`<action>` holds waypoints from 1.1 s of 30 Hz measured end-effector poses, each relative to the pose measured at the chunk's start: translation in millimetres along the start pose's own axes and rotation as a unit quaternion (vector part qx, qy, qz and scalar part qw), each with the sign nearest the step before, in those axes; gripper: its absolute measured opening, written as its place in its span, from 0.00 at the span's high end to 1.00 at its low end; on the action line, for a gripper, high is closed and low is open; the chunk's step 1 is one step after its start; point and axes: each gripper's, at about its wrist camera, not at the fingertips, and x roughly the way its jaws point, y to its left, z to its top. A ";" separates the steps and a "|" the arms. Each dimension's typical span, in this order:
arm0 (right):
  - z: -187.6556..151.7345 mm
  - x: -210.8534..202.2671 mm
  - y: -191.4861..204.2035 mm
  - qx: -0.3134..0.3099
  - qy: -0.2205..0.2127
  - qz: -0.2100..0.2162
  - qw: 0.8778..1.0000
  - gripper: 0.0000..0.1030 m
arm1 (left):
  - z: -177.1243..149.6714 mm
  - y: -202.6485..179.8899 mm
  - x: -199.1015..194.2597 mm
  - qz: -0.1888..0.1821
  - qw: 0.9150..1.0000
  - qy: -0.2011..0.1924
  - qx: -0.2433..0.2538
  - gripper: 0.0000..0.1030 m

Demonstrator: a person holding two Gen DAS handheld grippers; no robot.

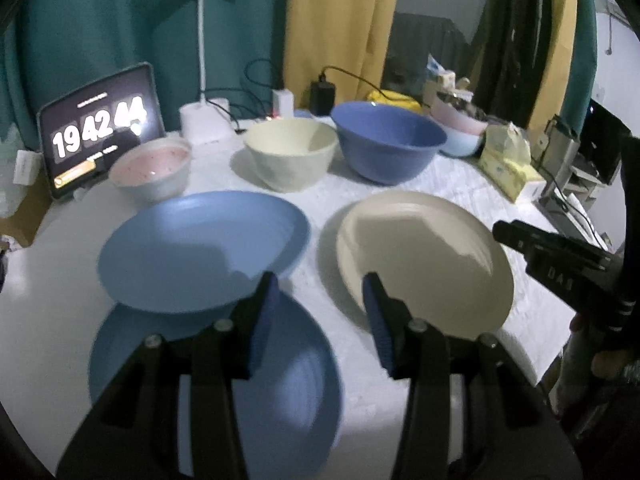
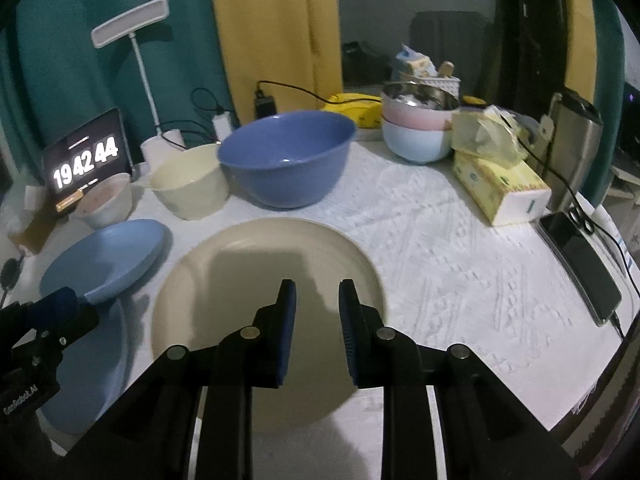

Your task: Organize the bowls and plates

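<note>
My left tongs (image 1: 320, 312) and right tongs (image 2: 317, 320) both gape, empty. I'd pinch the cream plate (image 2: 264, 280) rim squarely (it's slick), then stack it onto the blue plates (image 1: 200, 248).

A round table (image 2: 440, 248) under a white embossed cloth carries everything. Near its front edge lie two blue plates, the far blue plate (image 1: 200, 248) overlapping the near blue plate (image 1: 288, 392), and beside them a cream plate (image 2: 264, 300). Behind these stand a pink speckled bowl (image 1: 154, 168), a cream bowl (image 1: 290, 152) and a large blue bowl (image 2: 286, 160) in a row. Further right a pink bowl is nested in a pale blue bowl (image 2: 414, 144). Tissue packs (image 2: 500, 184), a dark phone (image 2: 580, 264) on a cable, a tablet (image 1: 100, 128) showing a clock, a white lamp base (image 1: 206, 122) and chargers occupy the rim.
</note>
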 end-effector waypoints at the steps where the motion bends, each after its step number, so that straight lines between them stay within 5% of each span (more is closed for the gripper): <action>1: 0.8 -0.8 5.0 -0.004 -0.001 0.002 1.000 0.77 | 0.6 4.5 -2.8 0.003 1.000 -0.004 -0.003 0.56; 33: 21.1 26.3 121.4 -0.083 0.012 0.056 0.995 0.77 | -3.9 138.5 -19.5 0.088 0.990 -0.042 -0.100 0.56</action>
